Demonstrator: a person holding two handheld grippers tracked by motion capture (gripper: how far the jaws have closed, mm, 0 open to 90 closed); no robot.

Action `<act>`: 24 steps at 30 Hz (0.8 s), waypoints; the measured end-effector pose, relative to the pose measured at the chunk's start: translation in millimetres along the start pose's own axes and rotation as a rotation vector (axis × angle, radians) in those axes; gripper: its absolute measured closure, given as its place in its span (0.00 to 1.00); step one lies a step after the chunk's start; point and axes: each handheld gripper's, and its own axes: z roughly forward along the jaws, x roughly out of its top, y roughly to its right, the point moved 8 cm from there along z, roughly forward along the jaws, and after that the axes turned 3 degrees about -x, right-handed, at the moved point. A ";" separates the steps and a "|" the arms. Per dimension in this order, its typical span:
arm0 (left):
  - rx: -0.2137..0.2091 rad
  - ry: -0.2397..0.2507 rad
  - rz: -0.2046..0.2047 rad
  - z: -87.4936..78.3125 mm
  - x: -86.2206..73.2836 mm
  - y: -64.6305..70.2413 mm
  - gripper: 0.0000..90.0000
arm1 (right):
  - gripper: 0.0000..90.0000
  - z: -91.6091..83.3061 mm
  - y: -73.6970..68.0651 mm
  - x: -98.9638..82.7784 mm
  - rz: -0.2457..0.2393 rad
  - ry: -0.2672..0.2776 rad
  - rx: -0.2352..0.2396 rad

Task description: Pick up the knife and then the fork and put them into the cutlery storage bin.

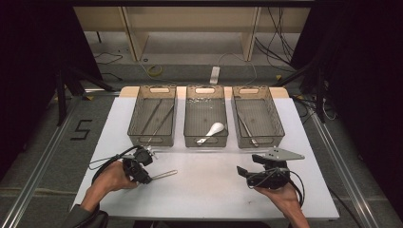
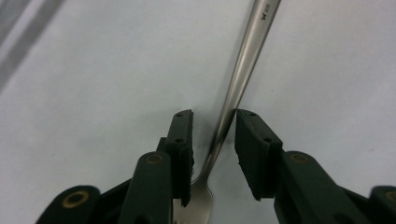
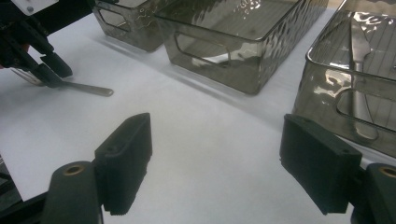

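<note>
white table, grey floor, dark surrounds

We read a black "5" marked on the grey floor left of the table; a small stamped mark on the fork handle stays illegible to us

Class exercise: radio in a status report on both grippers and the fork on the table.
Left gripper astride the fork, one pad touching the handle, grip not confirmed. Right gripper open, nothing between its jaws. Fork flat on the table; nothing in the way.
</note>
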 end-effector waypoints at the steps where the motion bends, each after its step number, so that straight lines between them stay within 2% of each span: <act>1: -0.001 -0.004 0.001 0.3 -0.4 0.2 0.76 | 0.29 0.3 0.2 -0.5 0.001 -0.001 -0.002; 8: -0.007 -0.020 0.008 3.3 -1.8 0.1 0.80 | 0.29 1.9 -1.5 -1.6 -0.005 -0.008 0.002; 14: 0.011 -0.027 0.029 3.5 -1.4 0.4 0.86 | 0.30 2.1 -1.1 -1.5 -0.010 -0.008 -0.002; 18: 0.000 -0.017 0.032 3.6 -1.2 0.7 0.93 | 0.30 1.3 -1.2 -1.0 -0.007 -0.010 -0.003; 24: -0.010 0.004 0.032 3.3 -0.6 -0.2 0.94 | 0.30 2.4 -1.9 -1.2 -0.012 -0.011 -0.001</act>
